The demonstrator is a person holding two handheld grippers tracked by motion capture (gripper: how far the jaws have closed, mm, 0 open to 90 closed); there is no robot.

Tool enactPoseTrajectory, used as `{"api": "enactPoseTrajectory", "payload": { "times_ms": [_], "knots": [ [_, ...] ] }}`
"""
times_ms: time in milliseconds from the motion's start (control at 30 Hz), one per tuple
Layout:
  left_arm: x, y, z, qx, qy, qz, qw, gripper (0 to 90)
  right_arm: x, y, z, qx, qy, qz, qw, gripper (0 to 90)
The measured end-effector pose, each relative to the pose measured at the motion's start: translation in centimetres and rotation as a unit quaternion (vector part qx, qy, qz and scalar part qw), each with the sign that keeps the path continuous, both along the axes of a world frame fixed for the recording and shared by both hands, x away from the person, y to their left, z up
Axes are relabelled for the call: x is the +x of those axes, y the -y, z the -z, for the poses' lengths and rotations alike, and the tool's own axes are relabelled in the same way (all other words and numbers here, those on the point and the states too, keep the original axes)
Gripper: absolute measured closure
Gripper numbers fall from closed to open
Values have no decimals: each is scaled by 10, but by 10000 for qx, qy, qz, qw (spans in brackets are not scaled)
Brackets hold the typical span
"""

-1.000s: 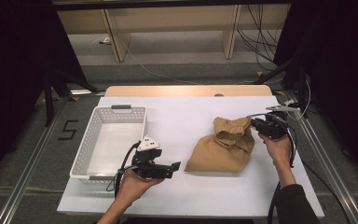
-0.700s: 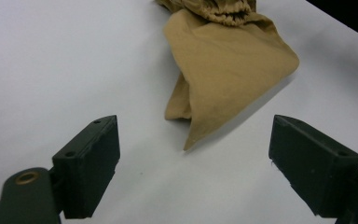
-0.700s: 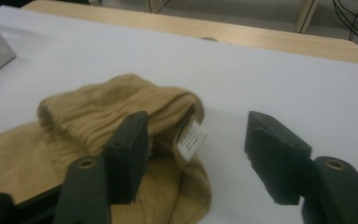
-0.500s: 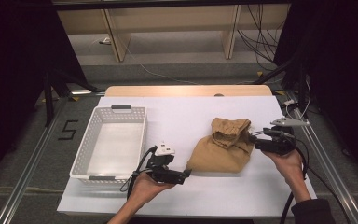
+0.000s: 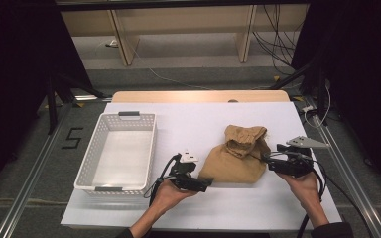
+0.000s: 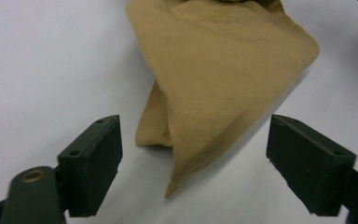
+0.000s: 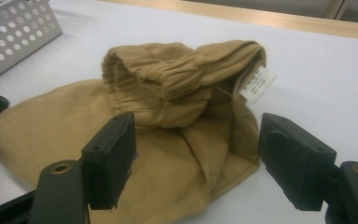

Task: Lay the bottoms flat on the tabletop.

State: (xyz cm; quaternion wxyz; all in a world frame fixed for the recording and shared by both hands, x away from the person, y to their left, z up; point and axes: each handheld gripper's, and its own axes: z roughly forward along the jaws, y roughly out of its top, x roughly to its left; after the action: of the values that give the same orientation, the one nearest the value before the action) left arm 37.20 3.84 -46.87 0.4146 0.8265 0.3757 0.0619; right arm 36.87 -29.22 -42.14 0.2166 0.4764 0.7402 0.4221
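Jaws spread on both grippers, left (image 6: 193, 161) closing slightly, right (image 7: 198, 161) just opened, nothing pinched. Your cloth (image 5: 238, 156) looks soft, limp; take the near corner and the gathered waistband.

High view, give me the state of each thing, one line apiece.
Tan garment: crumpled, folded over, lying on the table, not gripped.
White basket: upright, empty.
Left gripper: open, closing slightly, at the garment's corner.
Right gripper: open, just opened, garment released.
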Motion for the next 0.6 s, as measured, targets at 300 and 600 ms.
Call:
{"api": "enactPoseTrajectory", "payload": {
  "times_ms": [300,600],
  "knots": [
    [11,11,10,81,-45,138,9999,290,-11,-10,3,39,-5,-147,9999,278],
    [15,17,14,48,-340,250,9991,526,-11,-12,9,-74,-118,-179,9997,279]
  ]
}}
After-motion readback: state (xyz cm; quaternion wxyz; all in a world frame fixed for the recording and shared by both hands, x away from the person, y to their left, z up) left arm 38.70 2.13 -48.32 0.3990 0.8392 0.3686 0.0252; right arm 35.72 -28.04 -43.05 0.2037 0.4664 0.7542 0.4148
